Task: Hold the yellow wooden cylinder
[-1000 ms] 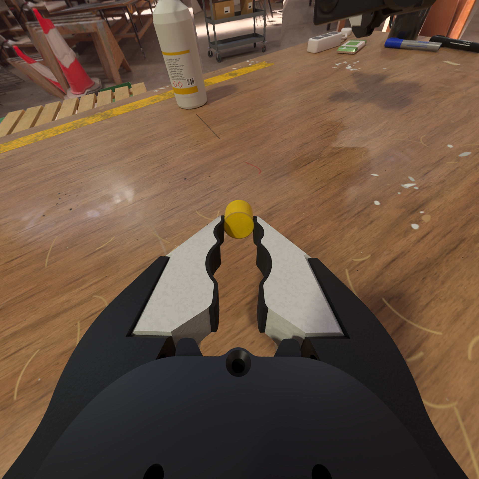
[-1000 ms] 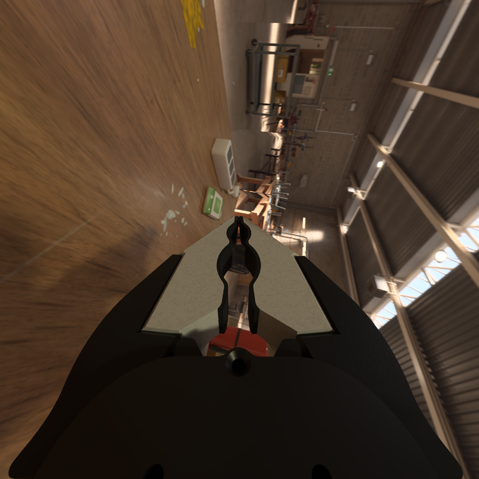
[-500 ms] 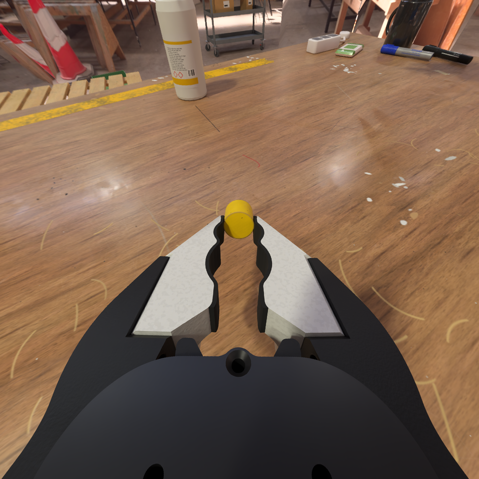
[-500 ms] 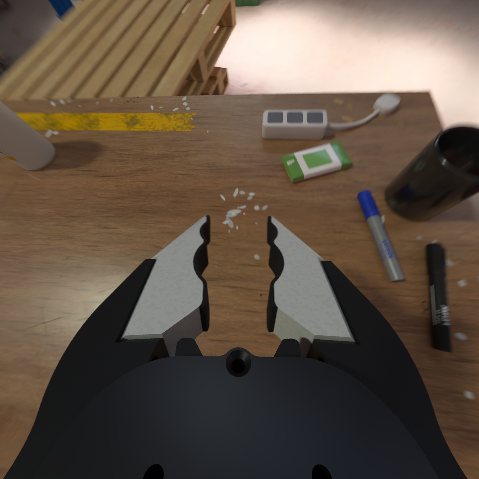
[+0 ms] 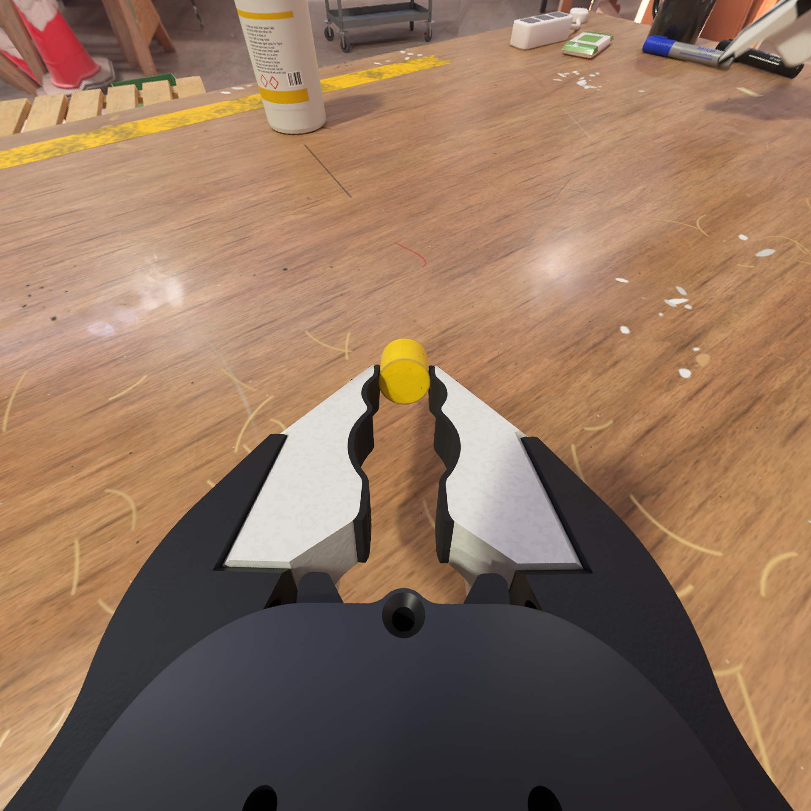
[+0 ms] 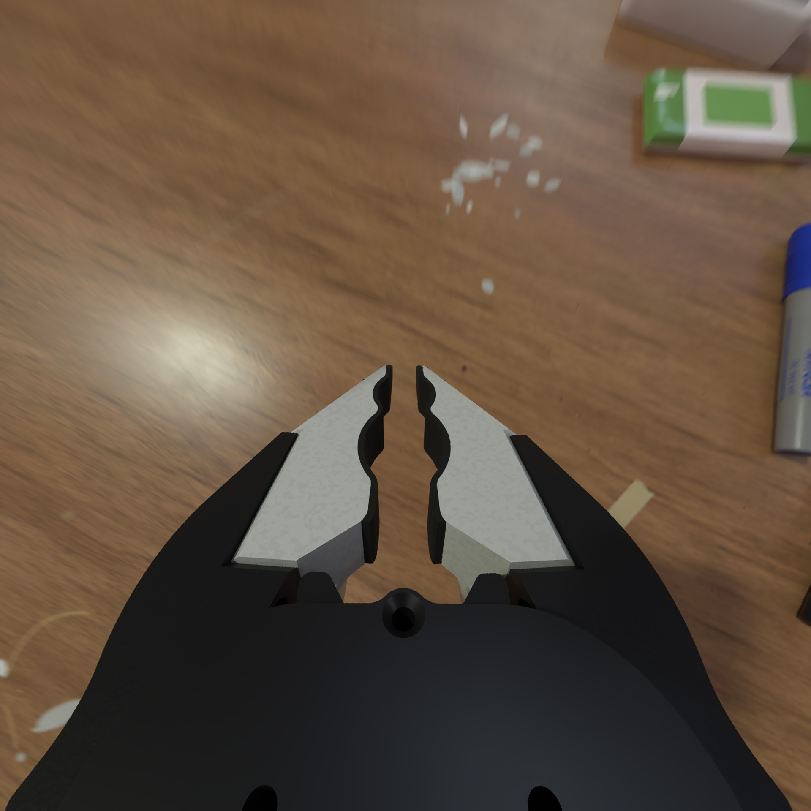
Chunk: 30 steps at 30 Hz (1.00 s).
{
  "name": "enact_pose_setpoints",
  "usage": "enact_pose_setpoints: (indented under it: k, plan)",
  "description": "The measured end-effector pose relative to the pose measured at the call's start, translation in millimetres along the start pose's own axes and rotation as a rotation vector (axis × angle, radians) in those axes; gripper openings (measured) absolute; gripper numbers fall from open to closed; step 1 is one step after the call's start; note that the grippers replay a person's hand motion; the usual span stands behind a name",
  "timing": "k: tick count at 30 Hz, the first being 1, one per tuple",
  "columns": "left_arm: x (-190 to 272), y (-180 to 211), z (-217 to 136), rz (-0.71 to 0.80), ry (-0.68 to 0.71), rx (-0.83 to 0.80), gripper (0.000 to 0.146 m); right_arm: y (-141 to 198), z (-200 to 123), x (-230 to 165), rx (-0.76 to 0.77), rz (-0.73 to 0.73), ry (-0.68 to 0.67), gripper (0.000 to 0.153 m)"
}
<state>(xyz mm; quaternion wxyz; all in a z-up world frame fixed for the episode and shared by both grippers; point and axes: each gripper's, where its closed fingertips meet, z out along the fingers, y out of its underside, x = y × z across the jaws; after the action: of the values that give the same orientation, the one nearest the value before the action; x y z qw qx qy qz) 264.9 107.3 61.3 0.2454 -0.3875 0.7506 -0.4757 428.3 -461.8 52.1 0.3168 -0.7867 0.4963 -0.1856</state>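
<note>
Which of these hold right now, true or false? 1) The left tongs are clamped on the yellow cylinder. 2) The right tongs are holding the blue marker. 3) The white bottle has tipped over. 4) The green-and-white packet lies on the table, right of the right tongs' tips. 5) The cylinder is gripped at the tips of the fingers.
1) True: the left tongs pinch the yellow cylinder from both sides.
2) False: the right tongs hold nothing, with a narrow gap between the tips; the blue marker lies on the table to their right.
3) False: the white bottle stands upright.
4) True: the green-and-white packet lies there.
5) True.
</note>
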Motion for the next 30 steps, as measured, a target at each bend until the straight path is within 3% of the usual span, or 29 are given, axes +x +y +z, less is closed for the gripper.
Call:
enact_pose_setpoints:
  k: [6, 10, 14, 17, 22, 24, 30]
  plan:
    - [-3.6, -1.2, -3.9, -0.002, -0.012, 0.011, 0.021, -108.2, -52.1, -11.5, 0.167, -0.052, 0.067, 0.009]
    - [-1.2, -0.3, -3.5, 0.006, -0.005, 0.005, 0.021, -178.5, -66.8, -41.6, 0.123, -0.108, 0.115, 0.011]
    - [3.4, 1.4, -3.3, 0.029, 0.003, -0.005, 0.021, -216.6, -57.0, -80.9, -0.051, -0.107, 0.086, 0.012]
    - [7.5, 2.3, -2.1, 0.042, 0.015, -0.012, 0.021, -213.4, -24.4, -97.7, -0.268, -0.179, 0.114, 0.014]
    - [15.2, 5.8, -0.4, 0.070, 0.034, -0.033, 0.021, -161.5, 45.5, -77.3, -0.605, -0.231, 0.241, 0.016]
    - [16.9, 7.6, -2.0, 0.086, 0.034, -0.039, 0.021, -146.3, 60.1, -65.3, -0.618, -0.224, 0.282, 0.017]
    - [15.2, 9.7, -4.2, 0.096, 0.025, -0.042, 0.021, -142.4, 74.8, -59.4, -0.409, -0.099, 0.216, 0.020]
